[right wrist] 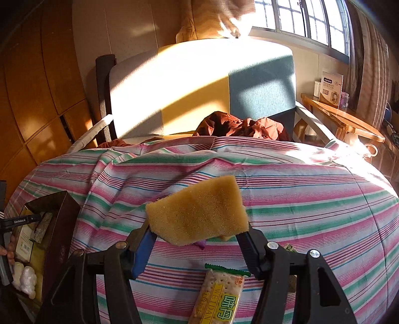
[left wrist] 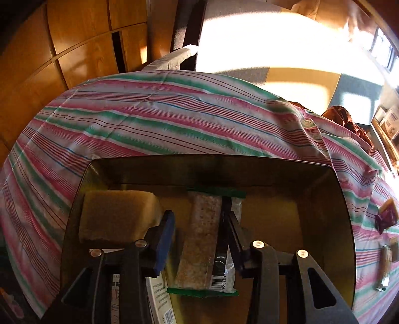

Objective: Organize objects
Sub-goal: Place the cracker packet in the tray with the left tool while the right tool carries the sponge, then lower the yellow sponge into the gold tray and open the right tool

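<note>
On the striped cloth [left wrist: 149, 119] sits a dark box [left wrist: 344, 224]; inside lie a sponge [left wrist: 117, 216] and a cracker packet [left wrist: 202, 239], between the parted fingers of the left claw [left wrist: 199, 236]. Right claw [right wrist: 197, 239] grips a second sponge [right wrist: 199, 211] above another cracker packet [right wrist: 219, 296].

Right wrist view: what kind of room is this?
Probably a home living room or bedroom: an upholstered armchair by a barred window, wooden cabinets, and a striped cloth as the work surface.
</note>
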Available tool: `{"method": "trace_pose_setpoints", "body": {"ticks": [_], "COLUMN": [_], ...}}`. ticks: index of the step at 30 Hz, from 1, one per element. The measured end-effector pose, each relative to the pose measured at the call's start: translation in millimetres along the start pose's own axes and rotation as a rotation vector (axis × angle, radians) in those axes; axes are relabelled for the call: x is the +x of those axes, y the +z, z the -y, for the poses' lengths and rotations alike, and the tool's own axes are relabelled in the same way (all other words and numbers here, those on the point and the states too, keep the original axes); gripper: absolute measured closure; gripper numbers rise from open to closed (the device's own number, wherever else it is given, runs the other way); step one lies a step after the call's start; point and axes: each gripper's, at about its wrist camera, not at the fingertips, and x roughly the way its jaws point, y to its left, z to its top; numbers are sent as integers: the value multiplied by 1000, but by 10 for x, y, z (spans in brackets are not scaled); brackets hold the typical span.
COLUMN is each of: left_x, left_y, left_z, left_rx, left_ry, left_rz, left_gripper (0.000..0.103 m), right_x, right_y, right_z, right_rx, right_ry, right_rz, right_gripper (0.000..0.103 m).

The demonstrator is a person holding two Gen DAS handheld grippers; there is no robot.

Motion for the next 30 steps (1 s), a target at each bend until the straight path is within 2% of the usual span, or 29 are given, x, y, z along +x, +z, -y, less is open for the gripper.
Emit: {"method": "trace_pose_setpoints", "body": {"ticks": [6,9,14,18,25,27,30], "left_x": [-393,-672,-1097,-1221,-1324,-1356,-1399], "left_y": [-141,-325,-662,-847,-1106,-1173,-1282], "left_z": [-25,-95,-276,-495,-832,-924,-1052], "left_rx": [24,26,27,-19,-89,-101,-126], "left_ry": [-7,-33,-49,-69,-78,-80,-97], "left_rz": [81,113,174,164,155,156,156], "left_gripper": [55,47,41,40,40,40,40], "right_x": [-20,-16,-91,-244,-307,-247,2], "right_y": [-13,-19,-11,10,-97,-169,-288], "right_z": [-35,-66,-331,-846,-2186,-2556,-3014], "right_rx": [-14,-22,-84,-183,-380,-417,-427], "right_ry": [13,28,53,153,326,351,336], "right_rz": [5,3,-2,-28,-91,-118,-198], "right_gripper": [41,41,41,41,40,40,40]}}
